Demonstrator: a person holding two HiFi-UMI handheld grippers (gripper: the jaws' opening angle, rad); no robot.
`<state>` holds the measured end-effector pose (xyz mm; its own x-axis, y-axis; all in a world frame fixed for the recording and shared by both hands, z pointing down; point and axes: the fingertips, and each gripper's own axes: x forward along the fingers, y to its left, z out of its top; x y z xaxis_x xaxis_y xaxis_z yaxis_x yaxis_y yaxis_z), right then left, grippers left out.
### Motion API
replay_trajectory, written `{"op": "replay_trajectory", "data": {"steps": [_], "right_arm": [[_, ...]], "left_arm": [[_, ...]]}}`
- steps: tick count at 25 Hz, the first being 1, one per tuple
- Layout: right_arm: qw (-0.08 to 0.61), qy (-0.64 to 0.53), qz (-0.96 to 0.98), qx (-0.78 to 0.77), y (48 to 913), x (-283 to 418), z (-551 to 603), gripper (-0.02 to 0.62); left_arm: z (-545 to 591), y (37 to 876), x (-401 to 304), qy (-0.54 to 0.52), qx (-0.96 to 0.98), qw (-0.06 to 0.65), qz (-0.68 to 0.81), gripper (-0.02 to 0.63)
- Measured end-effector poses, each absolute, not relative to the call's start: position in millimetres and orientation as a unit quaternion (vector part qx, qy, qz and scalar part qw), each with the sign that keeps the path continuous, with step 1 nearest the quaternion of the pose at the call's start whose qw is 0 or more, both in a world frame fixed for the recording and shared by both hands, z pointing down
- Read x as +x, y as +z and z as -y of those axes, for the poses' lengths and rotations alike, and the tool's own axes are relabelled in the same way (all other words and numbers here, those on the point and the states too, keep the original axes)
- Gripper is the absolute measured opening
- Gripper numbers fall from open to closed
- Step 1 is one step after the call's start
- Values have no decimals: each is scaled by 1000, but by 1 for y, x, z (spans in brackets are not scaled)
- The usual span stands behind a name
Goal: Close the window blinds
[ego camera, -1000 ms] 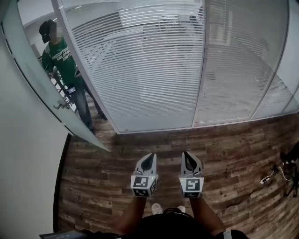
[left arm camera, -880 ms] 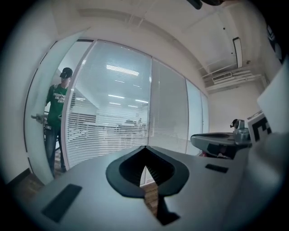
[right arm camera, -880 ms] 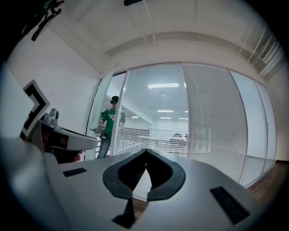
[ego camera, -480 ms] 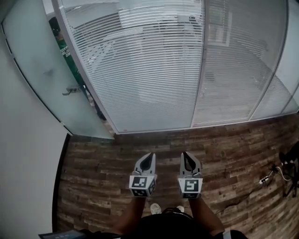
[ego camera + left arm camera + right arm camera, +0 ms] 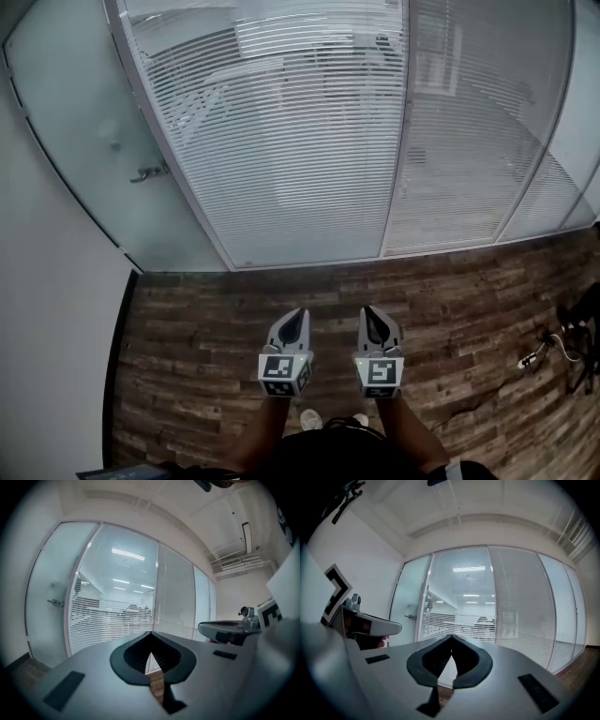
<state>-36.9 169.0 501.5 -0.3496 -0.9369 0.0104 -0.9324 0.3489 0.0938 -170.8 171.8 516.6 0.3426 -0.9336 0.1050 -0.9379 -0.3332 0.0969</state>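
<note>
At the far left a frosted glass door (image 5: 84,141) is seen, shut, with its handle (image 5: 150,172) toward the window side. Just beside it, the blinds (image 5: 281,150) are hung behind a wide glass pane; their slats are tilted open enough that a lit office can be made out through them. The wooden floor (image 5: 206,319) lies between the window and the person.

The left tongs (image 5: 298,317) are held low and well short of the glass, tips together with nothing between them. The right tongs (image 5: 369,313) are held just beside them, likewise shut and empty. Further right, a narrower pane's blind (image 5: 469,131) looks more nearly shut, and loose cables (image 5: 548,349) lie on the floor at the far right.

No wand or cord can be made out, so the wrong control might be taken. Slats could be bent if the pointed tips were pushed against them. A thin wand could slip if it were pinched off-centre. The cables could be caught underfoot if a step were taken rightward.
</note>
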Motion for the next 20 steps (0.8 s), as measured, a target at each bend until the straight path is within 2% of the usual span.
{"op": "replay_trajectory", "data": {"steps": [20], "right_arm": [[42, -42, 808, 586, 501, -60, -158, 2]], "left_arm": [[-160, 513, -202, 22, 821, 58, 567, -5]]}}
